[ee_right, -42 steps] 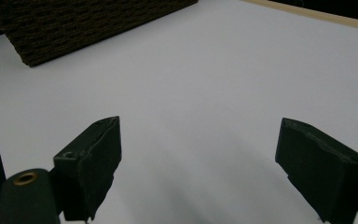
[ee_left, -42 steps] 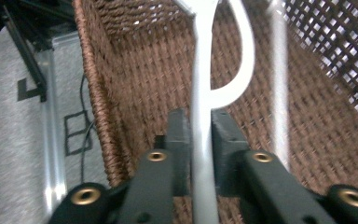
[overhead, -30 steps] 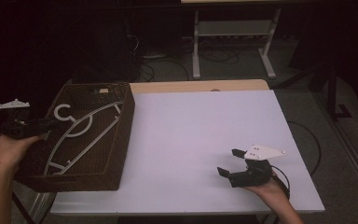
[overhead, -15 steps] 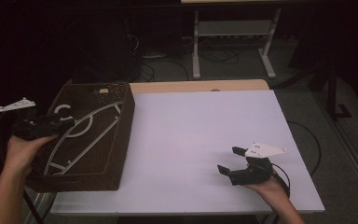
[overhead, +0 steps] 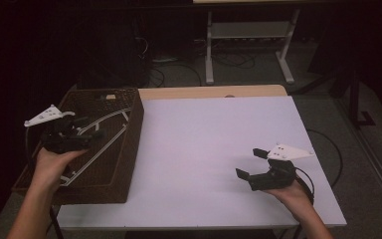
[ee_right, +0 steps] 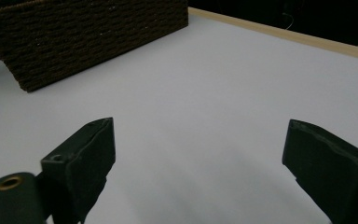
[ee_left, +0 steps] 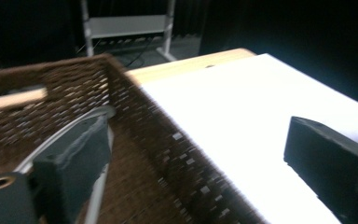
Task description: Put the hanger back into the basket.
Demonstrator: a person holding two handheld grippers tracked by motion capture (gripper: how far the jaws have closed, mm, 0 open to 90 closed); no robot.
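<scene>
My left gripper (overhead: 95,134) hangs over the wicker basket (overhead: 129,149) at the left end of the surface (overhead: 204,144), w/ its fingers (ee_left: 74,154) spread wide. They've just been opening, and nothing sits btwn them now: in the left gripper view one finger is above the basket's inside, the other out over the white top, w/ the basket's wall passing underneath btwn them. So the left is released, no grip.

The white hanger (overhead: 99,149) lies inside the basket, flat-ish on the bottom, its long bars running diagonally and its hook end toward the far wall. Part of one bar (ee_left: 74,126) shows just beside my left finger in the left gripper view; can't tell if it touches, prob. not.

My right gripper (overhead: 251,163) rests low at the near right of the surface, well apart from the basket. Its fingers (ee_right: 81,158) are also let go and wide, w/ bare white top btwn them.

Judging by this: hanger is in the basket and let go, so the putting-away part looks done. The white top carries nothing else I can see, so little seems left, maybe just drawing the left hand back clear of the basket. If more items were meant to go in, I see none waiting.
</scene>
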